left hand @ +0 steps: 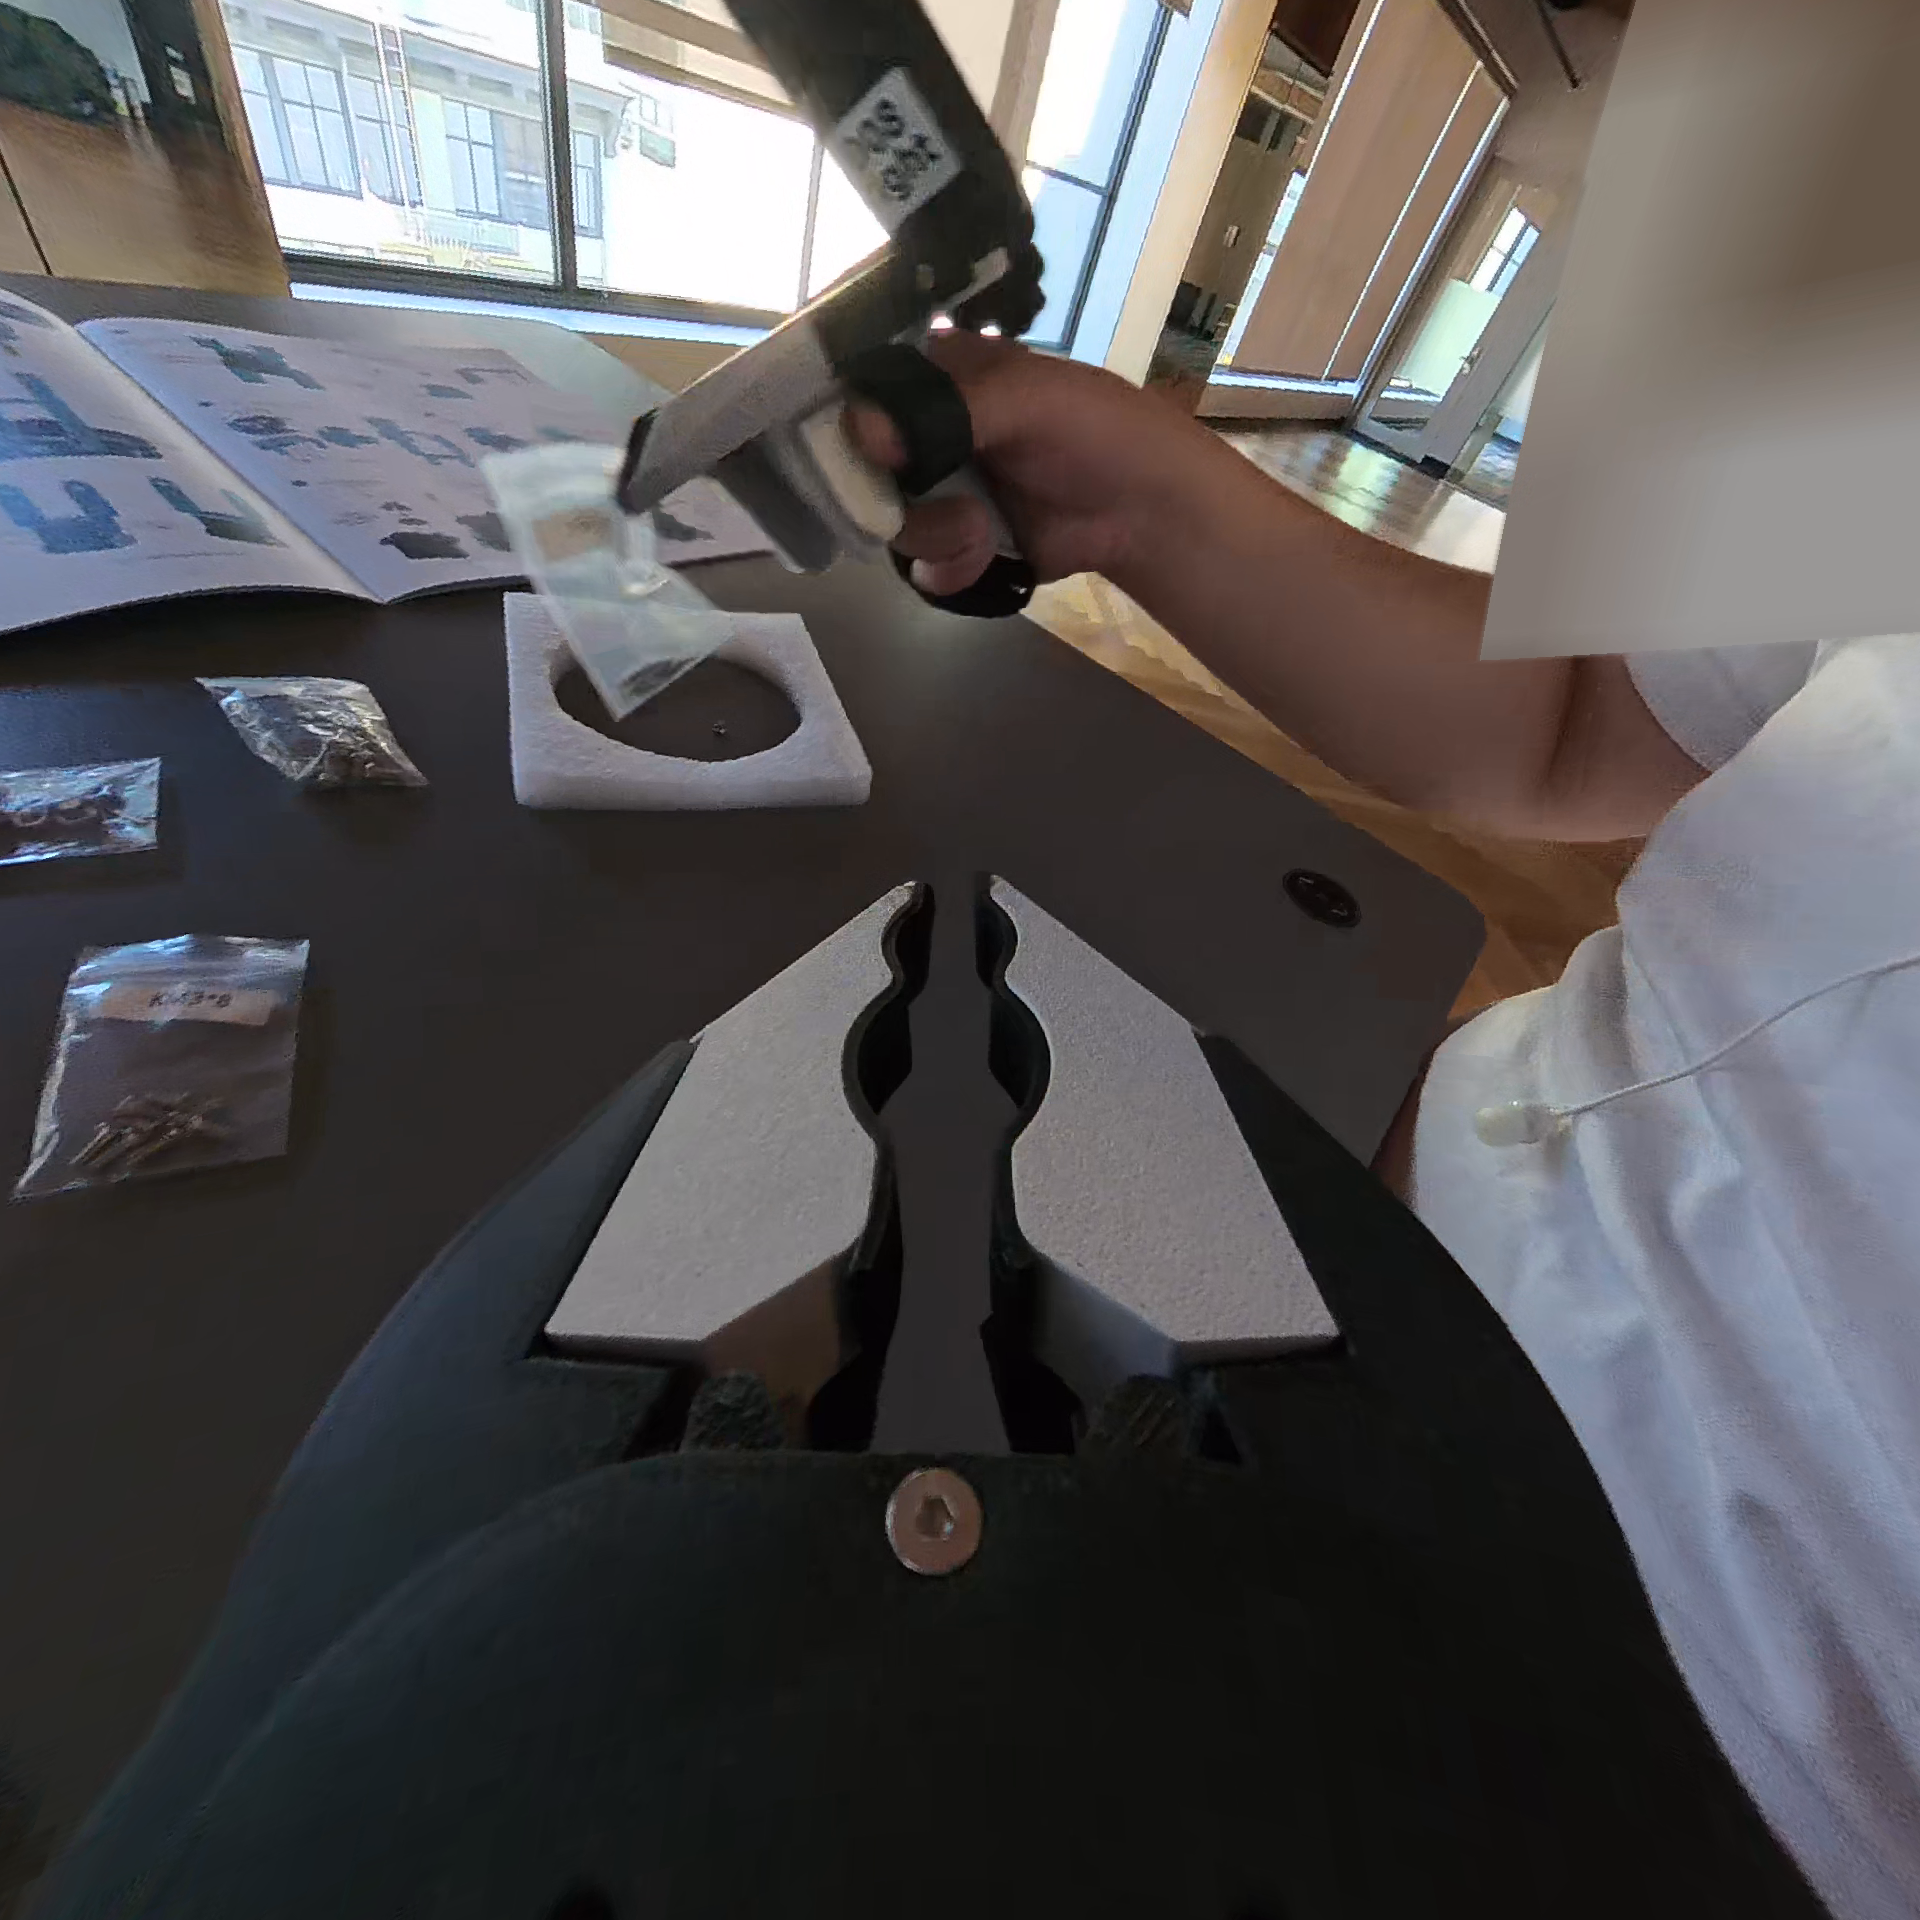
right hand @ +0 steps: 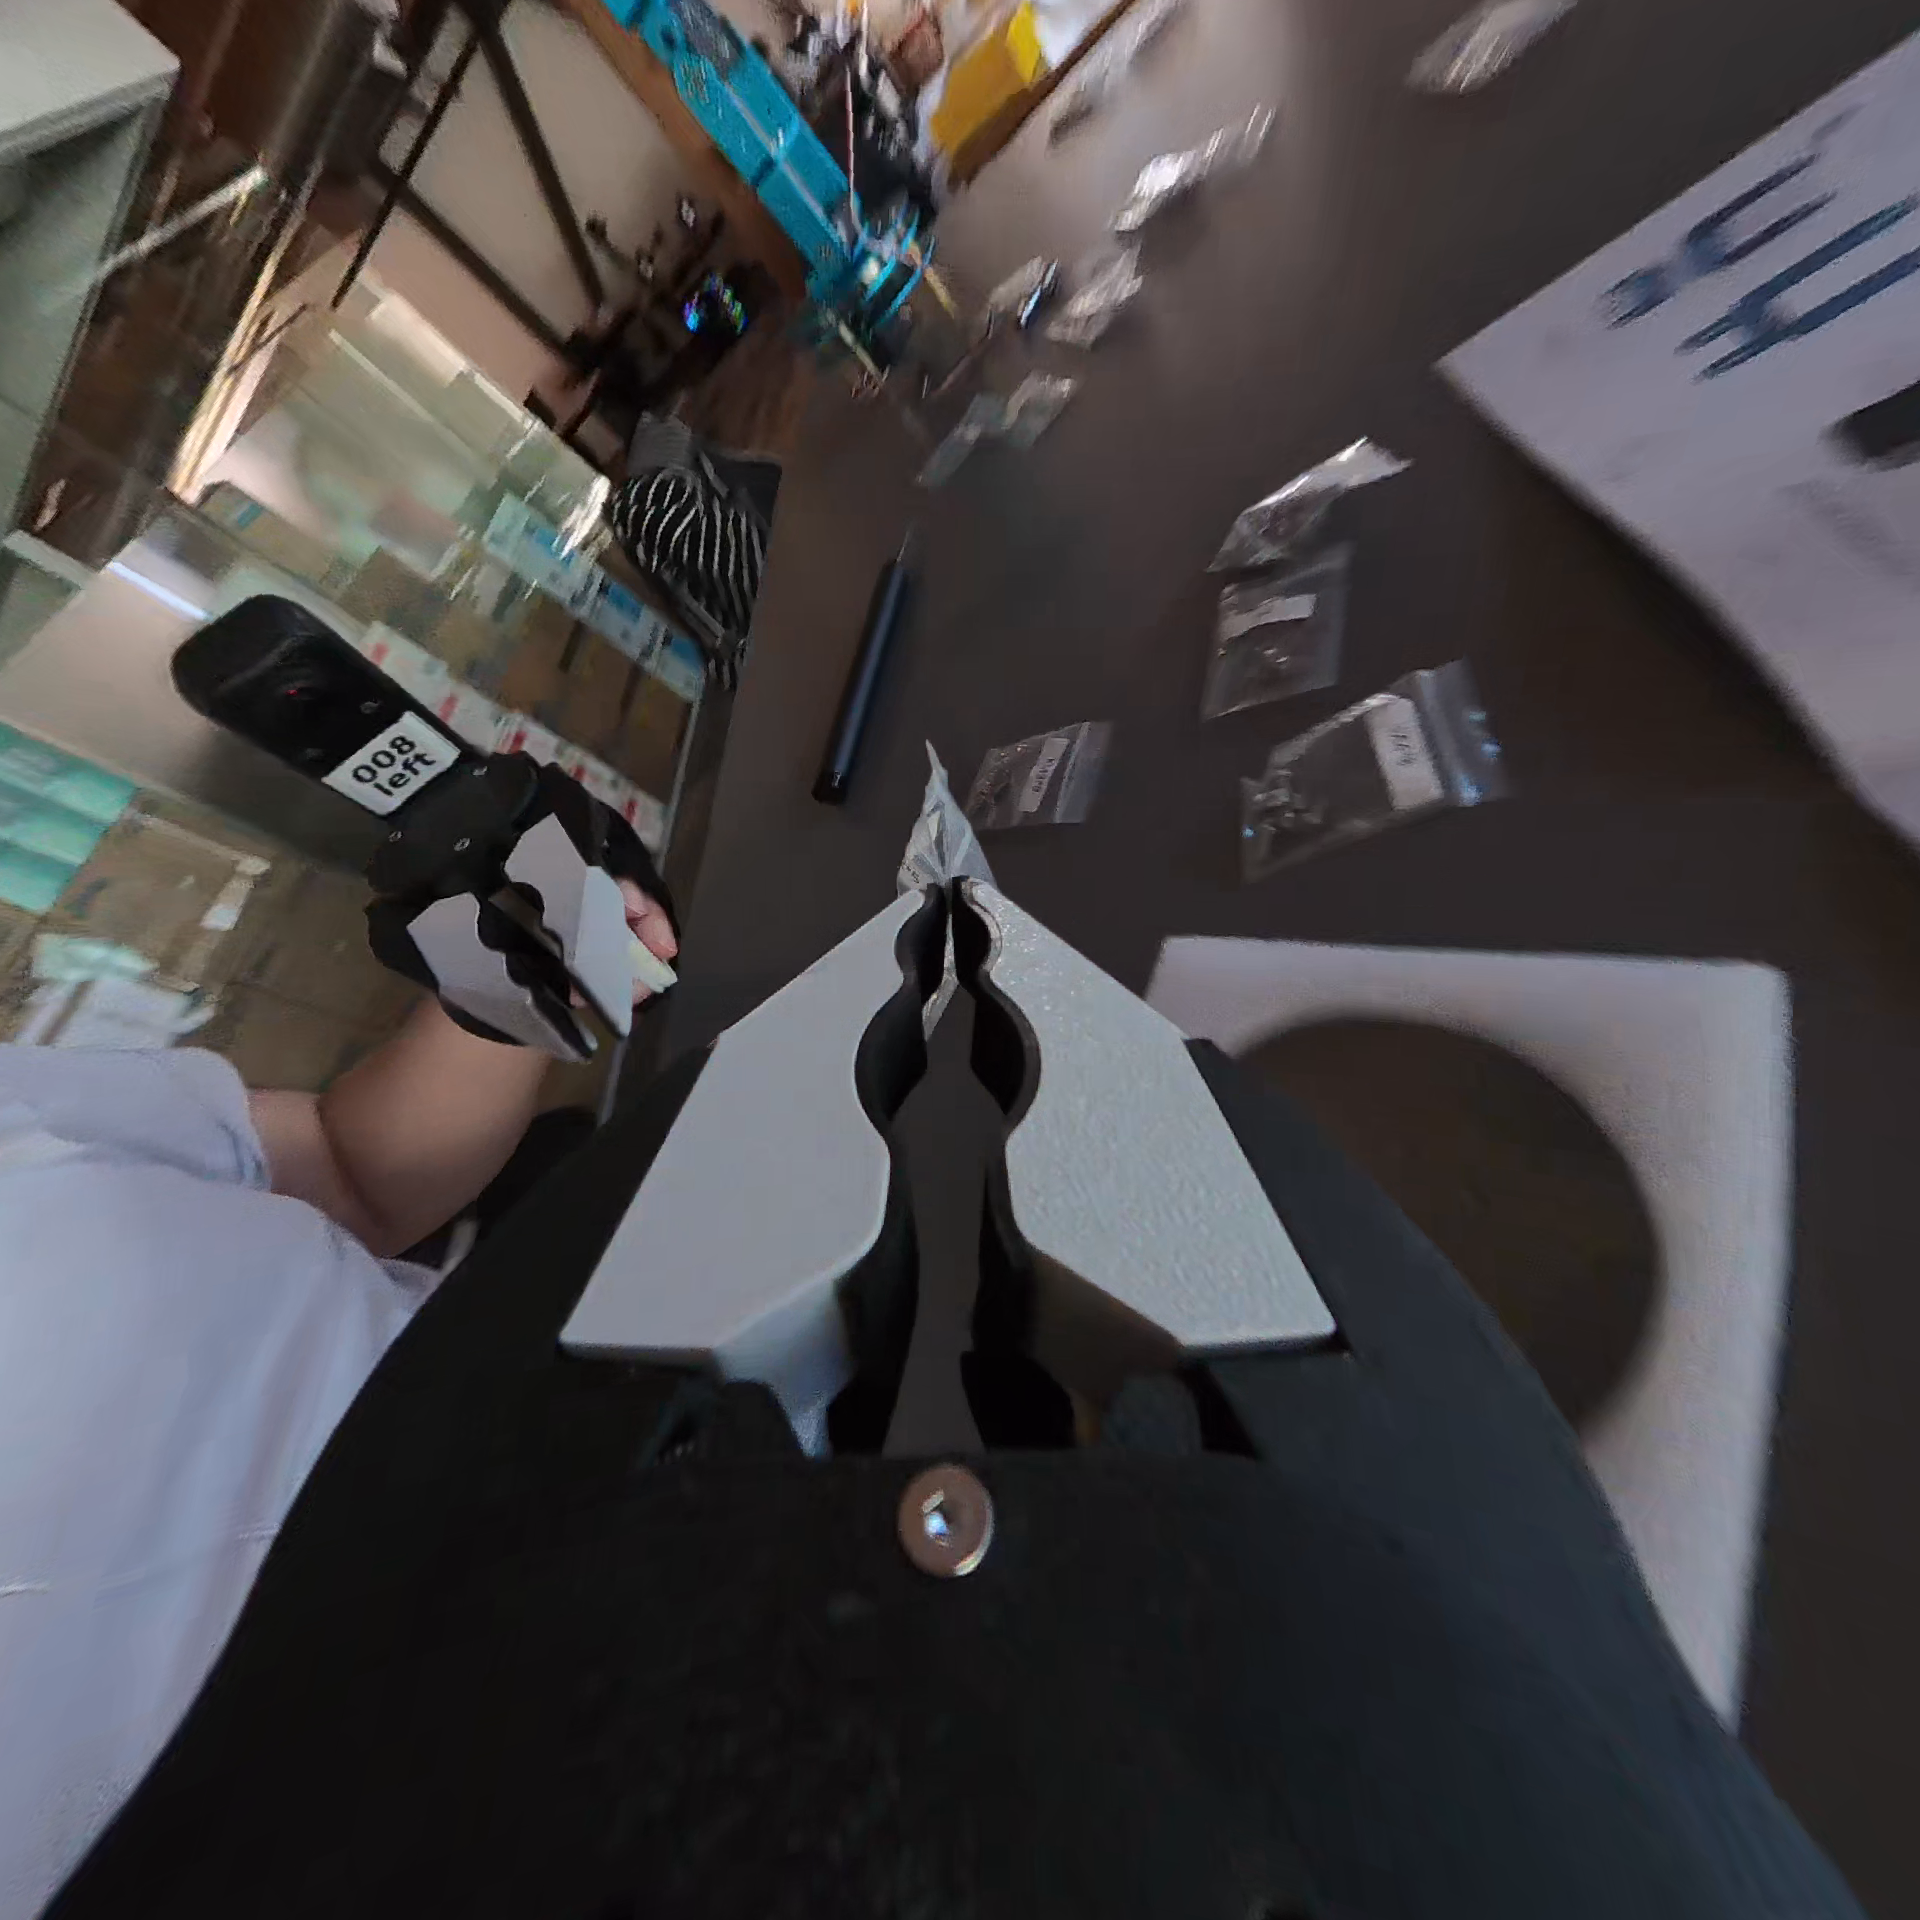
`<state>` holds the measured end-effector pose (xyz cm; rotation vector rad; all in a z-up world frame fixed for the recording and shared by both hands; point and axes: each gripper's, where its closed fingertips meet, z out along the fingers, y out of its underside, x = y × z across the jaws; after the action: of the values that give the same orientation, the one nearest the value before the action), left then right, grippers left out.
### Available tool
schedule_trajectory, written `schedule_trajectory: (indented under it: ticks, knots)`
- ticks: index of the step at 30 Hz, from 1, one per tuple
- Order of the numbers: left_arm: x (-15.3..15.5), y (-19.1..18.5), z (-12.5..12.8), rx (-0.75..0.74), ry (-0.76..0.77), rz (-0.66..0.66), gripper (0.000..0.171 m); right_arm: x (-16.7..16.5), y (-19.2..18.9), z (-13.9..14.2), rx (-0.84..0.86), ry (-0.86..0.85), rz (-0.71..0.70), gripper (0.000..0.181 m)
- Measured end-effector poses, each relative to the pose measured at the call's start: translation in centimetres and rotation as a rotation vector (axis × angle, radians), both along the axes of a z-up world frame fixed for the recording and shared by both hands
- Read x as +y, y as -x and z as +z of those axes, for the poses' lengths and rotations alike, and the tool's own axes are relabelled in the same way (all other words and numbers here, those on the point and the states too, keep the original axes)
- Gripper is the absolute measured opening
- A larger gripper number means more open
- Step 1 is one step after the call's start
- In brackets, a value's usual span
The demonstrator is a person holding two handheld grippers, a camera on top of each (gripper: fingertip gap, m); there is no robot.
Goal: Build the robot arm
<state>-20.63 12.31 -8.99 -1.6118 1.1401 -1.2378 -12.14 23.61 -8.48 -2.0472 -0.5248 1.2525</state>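
My right gripper (right hand: pixel 951 896) is shut on the edge of a small clear plastic bag (right hand: pixel 935 831). In the left wrist view the right gripper (left hand: pixel 646 480) holds this bag (left hand: pixel 613 592) hanging in the air above a white foam square (left hand: pixel 623 758) with a round hole. A tiny dark screw (left hand: pixel 720 727) lies in that hole. The foam square (right hand: pixel 1714 1049) lies just right of the right gripper in its own view. My left gripper (left hand: pixel 954 891) hovers over the dark table (left hand: pixel 1091 831), its jaws drawn to a narrow slit with nothing between them. It also shows in the right wrist view (right hand: pixel 582 1029).
An open booklet (left hand: pixel 260 447) lies at the back left. Small bags of screws (left hand: pixel 166 1060), (left hand: pixel 307 727), (left hand: pixel 78 805) lie left of the foam. A black rod (right hand: pixel 868 675) lies farther off. The table's edge and a person in a white shirt (left hand: pixel 1662 1299) are at the right. There is about 15 centimeters between the tips of the two grippers.
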Motion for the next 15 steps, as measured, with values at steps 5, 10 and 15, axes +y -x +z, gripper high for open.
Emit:
schedule_trajectory:
  ticks: [5, 10, 15]
  knots:
    - [1.7, 2.1, -0.1, 0.013, -0.012, -0.039, 0.006, 2.8, 5.5, -3.5, -0.106, 0.155, 0.118, 0.001]
    - [4.0, 4.5, -0.4, 0.032, -0.024, -0.110, 0.006, 4.4, 6.3, -6.4, -0.247, 0.198, 0.117, 0.001]
    - [5.3, 6.0, -1.1, 0.042, -0.029, -0.230, 0.006, 5.1, 6.1, -7.1, -0.342, 0.193, 0.122, 0.004]
